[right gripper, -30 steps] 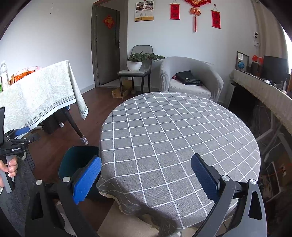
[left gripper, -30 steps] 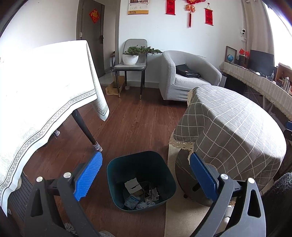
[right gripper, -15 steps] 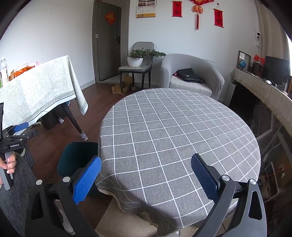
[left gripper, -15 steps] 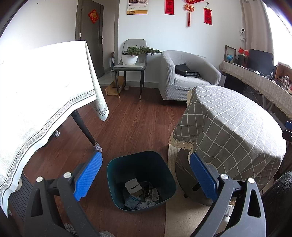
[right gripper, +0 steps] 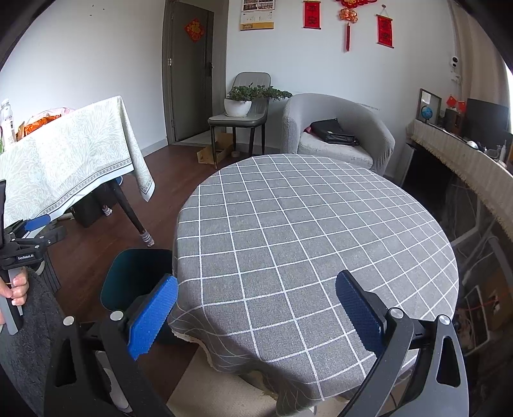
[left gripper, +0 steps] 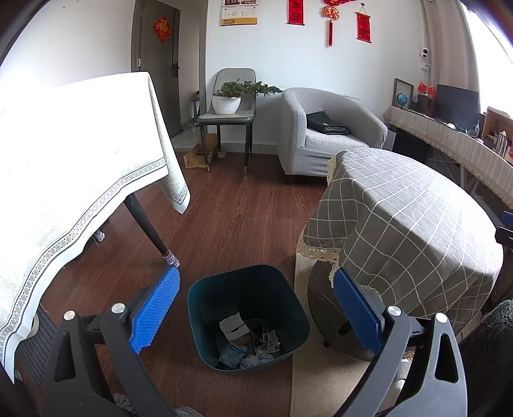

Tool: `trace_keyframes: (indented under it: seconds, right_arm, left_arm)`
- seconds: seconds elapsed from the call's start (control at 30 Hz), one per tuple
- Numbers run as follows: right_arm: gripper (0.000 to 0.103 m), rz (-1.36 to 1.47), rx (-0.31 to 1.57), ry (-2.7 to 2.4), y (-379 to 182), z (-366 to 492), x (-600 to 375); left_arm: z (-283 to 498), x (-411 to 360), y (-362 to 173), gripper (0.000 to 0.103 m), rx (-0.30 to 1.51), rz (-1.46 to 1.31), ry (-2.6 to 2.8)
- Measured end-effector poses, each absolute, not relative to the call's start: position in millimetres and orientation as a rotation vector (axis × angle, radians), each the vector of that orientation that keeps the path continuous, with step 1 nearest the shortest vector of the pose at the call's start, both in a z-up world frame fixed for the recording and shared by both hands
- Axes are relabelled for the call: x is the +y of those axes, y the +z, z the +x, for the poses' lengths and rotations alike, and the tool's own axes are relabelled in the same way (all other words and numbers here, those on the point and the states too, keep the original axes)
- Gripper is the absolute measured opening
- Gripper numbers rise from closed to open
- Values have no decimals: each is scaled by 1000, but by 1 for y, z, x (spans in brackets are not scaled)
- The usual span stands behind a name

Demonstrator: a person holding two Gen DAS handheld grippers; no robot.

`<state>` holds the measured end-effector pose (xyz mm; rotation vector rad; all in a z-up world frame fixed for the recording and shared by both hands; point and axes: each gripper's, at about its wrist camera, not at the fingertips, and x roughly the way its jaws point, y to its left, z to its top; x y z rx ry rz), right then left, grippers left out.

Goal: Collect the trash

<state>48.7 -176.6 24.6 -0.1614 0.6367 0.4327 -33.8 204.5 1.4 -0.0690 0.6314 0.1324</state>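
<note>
Left gripper (left gripper: pixel 256 298) wide open, empty, above teal bin (left gripper: pixel 248 316) on floor; trash (left gripper: pixel 248 340) inside. Right gripper (right gripper: pixel 256 308) open over checked round worktop (right gripper: pixel 307 243); bin at its 8 o'clock, white-clothed table (left gripper: pixel 80 160) at 10.

Left gripper (right gripper: pixel 30 237) label: "GenRobot.AI", white on black, small.
Door (right gripper: pixel 189 70) red diamond sign: one gold char, prob. 福.
Wall calendar (right gripper: pixel 257 14): print too small to read.
Red scrolls (right gripper: pixel 311 14): chars unreadable.
</note>
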Motion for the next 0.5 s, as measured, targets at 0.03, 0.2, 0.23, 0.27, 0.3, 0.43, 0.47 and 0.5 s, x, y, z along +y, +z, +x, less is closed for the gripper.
trace_keyframes:
  seconds: [0.03,0.2,0.23,0.27,0.3,0.43,0.47,0.5]
  right_arm:
    - [100,-161,637,433,24,48,-177]
    - [100,-156,636,433,25,49,-179]
    - [100,-156,636,433,24,49,-179]
    - [100,-156,636,432,24,49,-179]
    - [100,-158,636,432,25,49,-179]
    - [100,-164,636,431,24,49,-179]
    - [100,-164,637,432,24,49,-179]
    - [100,-163,639,432,24,49,-180]
  left_arm:
    - [-34,204,1,98,632,-68,132]
    - [-34,204,1,98,631,-65,130]
    - [-34,203,1,98,633,-65,128]
    - [-34,203,1,98,633,-66,128]
    - [-34,204,1,98,633,-66,127]
    - [-34,203,1,98,633,-65,127]
    - [-34,203,1,98,633,-64,126]
    - [-34,203,1,98,633,-65,127]
